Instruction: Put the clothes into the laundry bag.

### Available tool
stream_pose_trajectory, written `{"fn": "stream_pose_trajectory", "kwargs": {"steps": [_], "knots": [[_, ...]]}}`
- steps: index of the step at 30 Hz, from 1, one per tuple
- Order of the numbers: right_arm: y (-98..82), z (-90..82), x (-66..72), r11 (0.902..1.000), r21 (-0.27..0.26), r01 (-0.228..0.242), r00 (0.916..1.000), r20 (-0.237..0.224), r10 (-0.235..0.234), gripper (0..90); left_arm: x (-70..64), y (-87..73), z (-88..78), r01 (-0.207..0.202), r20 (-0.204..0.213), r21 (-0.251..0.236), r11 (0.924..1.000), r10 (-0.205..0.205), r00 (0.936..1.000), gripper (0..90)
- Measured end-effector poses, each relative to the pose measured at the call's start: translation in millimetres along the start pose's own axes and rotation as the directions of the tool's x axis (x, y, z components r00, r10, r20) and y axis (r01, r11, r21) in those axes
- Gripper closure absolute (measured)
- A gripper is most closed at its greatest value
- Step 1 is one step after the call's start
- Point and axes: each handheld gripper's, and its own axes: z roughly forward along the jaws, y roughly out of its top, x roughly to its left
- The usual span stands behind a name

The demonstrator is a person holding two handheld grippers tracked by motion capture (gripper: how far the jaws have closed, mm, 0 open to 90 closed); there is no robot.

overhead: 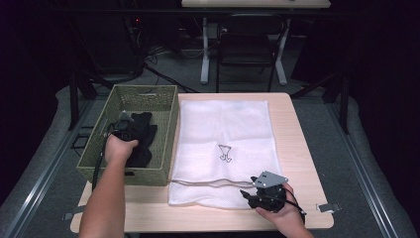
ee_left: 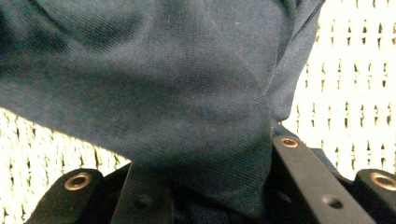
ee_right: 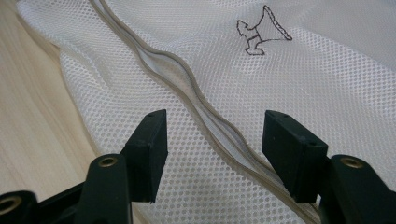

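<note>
1. Presently, the left gripper (overhead: 130,124) is down inside the woven basket (overhead: 163,106), its jaws clamped on the dark garment (ee_left: 154,93) lying there.
2. The white mesh laundry bag (overhead: 223,129) lies just right of the basket, long axis running away from the person, zipper (ee_right: 187,84) at the near end.
3. The right gripper (ee_right: 212,135) hangs over that zipper, jaws wide and empty.

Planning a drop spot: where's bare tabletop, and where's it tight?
Free: the light wood table strip right of the white mesh laundry bag, and the front edge strip between the two forearms. Crowded: the green woven basket at left, with dark cloth and the left gripper inside.
</note>
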Motion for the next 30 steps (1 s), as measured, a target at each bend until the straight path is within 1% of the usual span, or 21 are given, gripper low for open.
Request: {"fn": "stream_pose_trajectory", "kwargs": {"steps": [1,6,8,9,10,15,17,19,20,24,25,30], "knots": [[0.0,-0.1,0.0,1.0,0.0,0.0,1.0,0.0,0.0,40.7,0.3,0.3,-0.8,-0.01,0.0,0.002,1.0,0.01,1.0,71.2],[0.1,0.0,0.0,1.0,-0.001,0.0,1.0,0.001,0.0,40.7,1.6,0.6,-5.1,-0.005,0.024,-0.012,0.9999,0.005,0.9997,71.8],[0.1,-0.1,0.0,1.0,-0.001,0.002,1.0,-0.001,-0.002,40.7,2.0,1.2,-8.3,-0.012,0.027,-0.013,0.9998,0.012,0.9996,72.0],[0.1,-0.1,0.0,1.0,-0.002,0.002,1.0,0.0,-0.002,40.7,2.0,1.5,-9.8,-0.018,0.028,-0.022,0.9996,0.019,0.9994,72.0],[0.1,-0.2,-0.1,1.0,-0.001,0.002,1.0,0.0,-0.002,40.7,1.1,2.0,-12.0,-0.013,0.03,-0.024,0.9996,0.014,0.9995,72.1],[0.2,0.0,0.1,1.0,-0.002,0.003,1.0,0.0,-0.003,40.7,-0.4,4.2,-22.5,-0.036,0.026,-0.056,0.9977,0.038,0.9989,72.3],[0.2,-0.2,0.1,1.0,-0.003,0.004,1.0,0.001,-0.004,40.7,-1.0,4.9,-26.8,-0.039,0.026,-0.068,0.9969,0.041,0.9988,72.4],[0.2,-0.3,-0.1,1.0,-0.003,0.003,1.0,0.001,-0.003,40.7,-0.2,4.6,-30.6,-0.032,0.042,-0.09,0.9954,0.036,0.9985,72.5],[0.2,-0.4,-0.1,1.0,-0.003,0.003,1.0,0.002,-0.003,40.7,0.3,4.4,-32.6,-0.028,0.047,-0.093,0.9953,0.032,0.9984,72.5],[0.2,-0.4,-0.1,1.0,-0.004,0.004,1.0,0.001,-0.004,40.7,3.2,3.0,-38.3,-0.037,0.047,-0.113,0.9929,0.042,0.998,72.5],[0.2,-0.2,-0.1,1.0,-0.003,0.004,1.0,0.002,-0.004,40.7,3.6,2.4,-39.6,-0.031,0.048,-0.118,0.9925,0.037,0.9982,72.5],[0.3,0.1,0.6,1.0,-0.003,0.002,1.0,0.002,-0.002,40.7,7.4,0.1,-46.0,-0.042,0.046,-0.133,0.9902,0.048,0.9978,72.6]]}}
